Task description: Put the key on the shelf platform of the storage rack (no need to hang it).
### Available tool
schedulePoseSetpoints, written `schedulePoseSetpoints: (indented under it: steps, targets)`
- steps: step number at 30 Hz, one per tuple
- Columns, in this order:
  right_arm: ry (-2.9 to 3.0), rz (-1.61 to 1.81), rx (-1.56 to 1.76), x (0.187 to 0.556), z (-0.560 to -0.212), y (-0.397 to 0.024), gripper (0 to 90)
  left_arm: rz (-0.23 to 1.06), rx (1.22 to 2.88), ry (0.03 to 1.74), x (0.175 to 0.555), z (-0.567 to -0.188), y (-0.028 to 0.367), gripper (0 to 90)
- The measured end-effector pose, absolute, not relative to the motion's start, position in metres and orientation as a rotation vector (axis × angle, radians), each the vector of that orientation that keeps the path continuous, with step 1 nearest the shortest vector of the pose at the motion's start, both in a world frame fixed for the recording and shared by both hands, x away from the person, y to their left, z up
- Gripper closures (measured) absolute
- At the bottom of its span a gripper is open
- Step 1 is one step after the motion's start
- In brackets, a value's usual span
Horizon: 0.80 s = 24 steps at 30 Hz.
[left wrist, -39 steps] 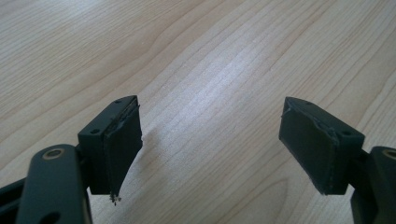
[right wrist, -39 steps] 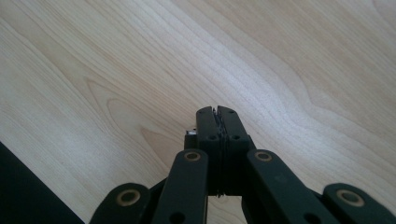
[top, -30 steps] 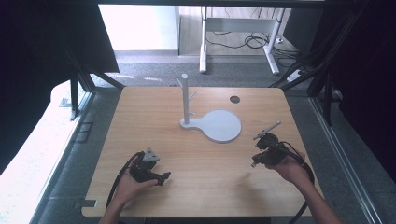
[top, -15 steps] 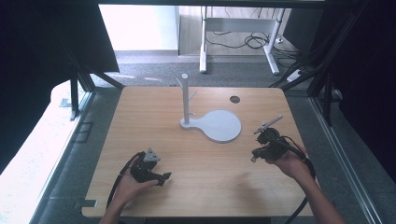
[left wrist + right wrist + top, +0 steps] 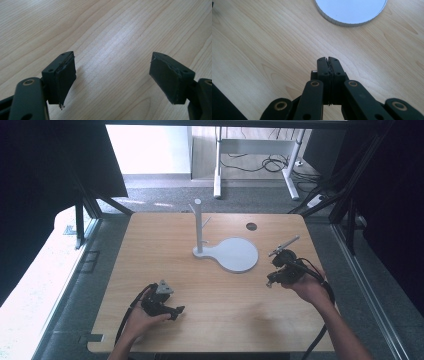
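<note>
A white stand (image 5: 199,227) with an upright post and a round flat base plate (image 5: 235,254) sits on the wooden table (image 5: 165,245). My left gripper (image 5: 175,310) rests low at the front left, held in a hand; in the left gripper view (image 5: 112,77) its jaws stand wide apart over bare wood with nothing between them. My right gripper (image 5: 270,281) is held above the table at the right, just right of the round plate. In the right gripper view (image 5: 328,60) its jaws are pressed together, empty, with the plate's edge (image 5: 352,23) ahead.
A small dark hole (image 5: 251,226) marks the table's far right part. Black frame struts (image 5: 82,215) flank the table on both sides. Beyond the far edge lie desk legs and cables (image 5: 270,165) on the floor.
My right gripper has risen a little and drifted slightly away from the front edge. The left gripper has stayed put.
</note>
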State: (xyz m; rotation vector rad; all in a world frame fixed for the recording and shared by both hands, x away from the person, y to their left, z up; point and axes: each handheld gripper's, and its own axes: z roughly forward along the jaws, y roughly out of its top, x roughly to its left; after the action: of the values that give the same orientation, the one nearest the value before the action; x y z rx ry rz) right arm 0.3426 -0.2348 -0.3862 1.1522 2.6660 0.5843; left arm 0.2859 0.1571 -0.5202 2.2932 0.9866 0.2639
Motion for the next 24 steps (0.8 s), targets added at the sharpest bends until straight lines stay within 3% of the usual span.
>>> schedulePoseSetpoints:
  steps: [24]
  targets:
    - [2.670,0.587,1.154,0.377,-0.378,-0.209,89.5,0.281,2.280,0.977,0.286,-0.517,0.161,21.5]
